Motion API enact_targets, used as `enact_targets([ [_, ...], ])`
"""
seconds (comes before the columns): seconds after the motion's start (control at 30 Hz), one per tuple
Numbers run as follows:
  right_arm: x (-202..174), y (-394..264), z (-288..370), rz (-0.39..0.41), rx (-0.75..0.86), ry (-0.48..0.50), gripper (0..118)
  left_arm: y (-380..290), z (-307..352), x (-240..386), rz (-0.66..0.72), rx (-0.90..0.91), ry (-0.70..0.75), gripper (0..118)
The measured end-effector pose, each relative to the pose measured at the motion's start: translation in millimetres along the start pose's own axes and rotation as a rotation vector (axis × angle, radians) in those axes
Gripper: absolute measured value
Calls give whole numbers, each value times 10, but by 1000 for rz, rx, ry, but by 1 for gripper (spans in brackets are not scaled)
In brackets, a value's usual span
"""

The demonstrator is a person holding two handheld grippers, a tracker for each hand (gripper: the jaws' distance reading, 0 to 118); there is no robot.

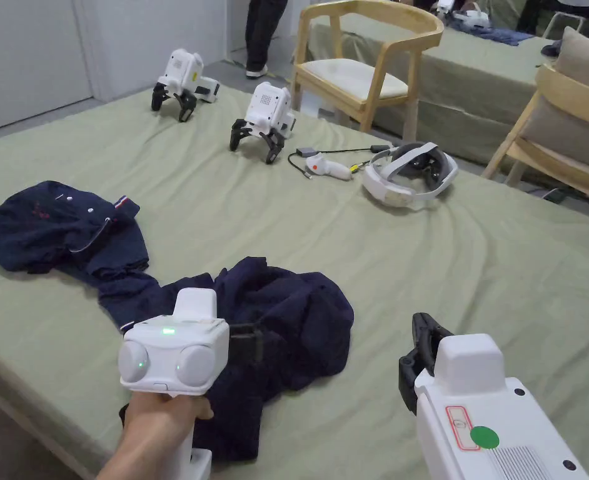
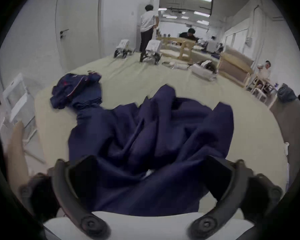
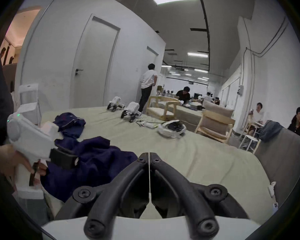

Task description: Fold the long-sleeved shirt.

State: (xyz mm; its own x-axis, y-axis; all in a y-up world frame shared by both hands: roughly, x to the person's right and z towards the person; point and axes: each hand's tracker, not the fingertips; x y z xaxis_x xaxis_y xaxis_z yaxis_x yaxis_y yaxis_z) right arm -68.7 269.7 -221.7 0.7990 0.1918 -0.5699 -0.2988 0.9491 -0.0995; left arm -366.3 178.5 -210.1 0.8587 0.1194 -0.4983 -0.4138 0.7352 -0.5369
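Note:
A navy long-sleeved shirt (image 1: 293,319) lies crumpled on the green-covered table (image 1: 474,262), near the front edge. My left gripper (image 1: 249,340) is low over the shirt's left part. In the left gripper view its jaws stand wide open, and folds of the shirt (image 2: 149,139) lie between them without being pressed. The right gripper view shows that left gripper (image 3: 66,159) against the cloth (image 3: 97,160). My right gripper (image 1: 421,350) hovers to the right of the shirt over bare table. Its jaws (image 3: 149,154) are shut, tips together, with nothing in them.
A second bundle of navy cloth (image 1: 55,228) with a striped trim lies at the left and touches the shirt. Two spare grippers (image 1: 184,81) (image 1: 265,119), a controller (image 1: 327,167) and a headset (image 1: 412,175) sit at the far side. Wooden chairs (image 1: 368,62) stand beyond.

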Motion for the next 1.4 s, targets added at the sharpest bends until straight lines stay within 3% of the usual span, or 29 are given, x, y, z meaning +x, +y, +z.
enact_targets([
  [0.1,19,-55,-92,-37,-26,11,0,142,-302,85,-52,-130,-19,111],
  [0.27,52,-189,-154,-46,-68,2,0,-70,-1087,96,6,-333,50,111],
  [0.33,93,-236,-134,-43,-81,-5,0,-38,-991,170,-72,-312,59,107],
  [0.37,124,-256,-118,-41,-85,-13,0,26,-945,208,-60,-352,59,88],
  [0.4,164,-281,-105,-42,-87,-19,0,56,-836,209,-66,-284,6,59],
  [0.43,196,-298,-104,-50,-91,-25,0,61,-744,209,-68,-226,-46,38],
  [0.5,283,-329,-90,-95,-106,-41,0,106,-699,243,-124,-144,-1,32],
  [0.6,400,-331,30,-130,-100,-57,0,107,-541,229,-115,-124,-18,29],
  [0.63,454,-336,93,-133,-92,-63,0,149,-401,234,-65,-83,-57,29],
  [0.7,561,-332,220,-127,-63,-131,0,244,-63,339,-123,9,-83,29],
  [0.8,803,-328,424,-162,-45,-168,0,425,509,527,-86,32,-181,28],
  [0.93,1154,-311,787,-175,-8,-244,0,791,1229,994,-137,230,-259,28],
  [1.13,1703,-280,1363,-224,44,-379,0,850,1819,1961,-245,334,-431,28],
  [1.23,1941,-310,1606,-233,52,-439,0,591,1819,2515,-281,295,-500,28],
  [1.4,2298,-532,1919,-277,14,-523,0,-347,1153,3590,-343,5,-579,28],
])
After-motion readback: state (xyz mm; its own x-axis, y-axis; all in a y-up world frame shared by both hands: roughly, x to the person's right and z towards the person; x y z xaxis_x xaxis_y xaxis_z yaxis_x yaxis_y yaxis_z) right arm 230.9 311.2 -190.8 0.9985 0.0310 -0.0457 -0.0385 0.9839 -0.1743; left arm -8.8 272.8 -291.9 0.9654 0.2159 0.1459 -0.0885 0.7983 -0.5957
